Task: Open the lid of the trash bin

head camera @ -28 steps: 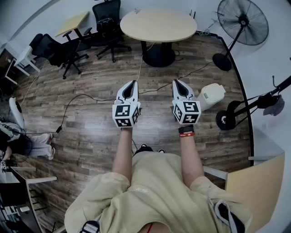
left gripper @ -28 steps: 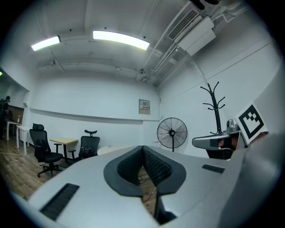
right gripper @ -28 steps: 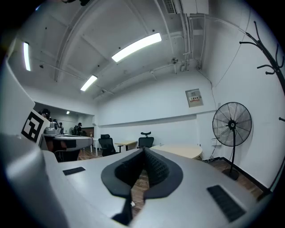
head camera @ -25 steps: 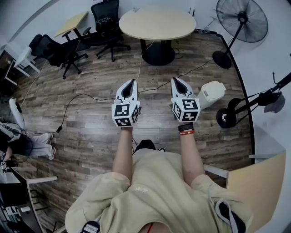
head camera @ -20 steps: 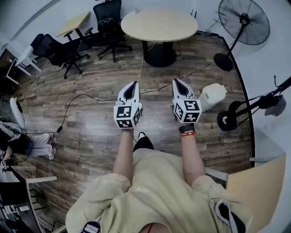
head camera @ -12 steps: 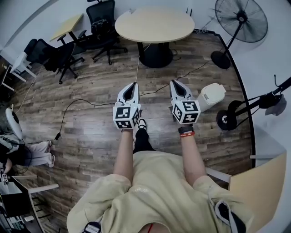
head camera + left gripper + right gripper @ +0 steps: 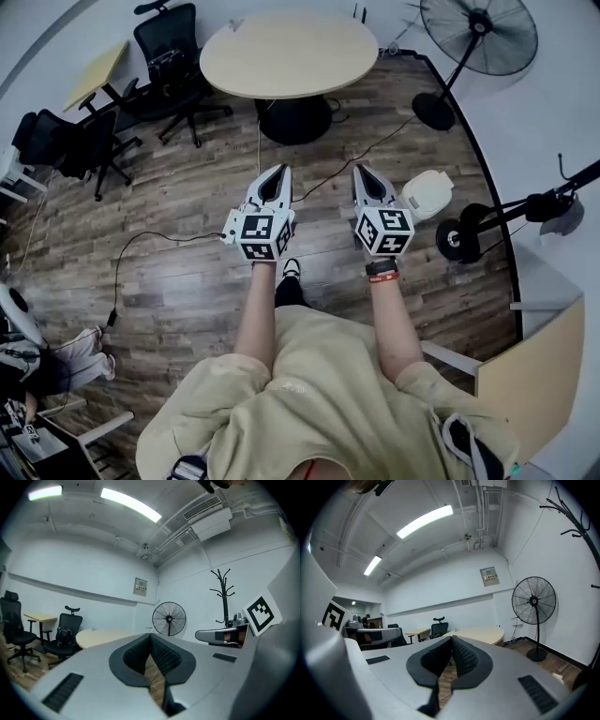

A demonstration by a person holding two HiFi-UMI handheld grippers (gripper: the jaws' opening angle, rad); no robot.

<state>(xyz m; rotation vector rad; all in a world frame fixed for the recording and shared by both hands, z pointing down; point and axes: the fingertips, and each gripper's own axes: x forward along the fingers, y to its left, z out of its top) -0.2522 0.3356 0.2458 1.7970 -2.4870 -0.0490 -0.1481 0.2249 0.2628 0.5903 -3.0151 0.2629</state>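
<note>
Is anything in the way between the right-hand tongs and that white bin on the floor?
Nothing visible is. The right tongs, shut and empty, hang over bare wood floor just beside the trash bin, whose lid is down.

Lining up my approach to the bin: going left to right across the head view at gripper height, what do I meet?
Black office chairs → left gripper → right gripper → trash bin, lid down, just right of the right gripper.
</note>
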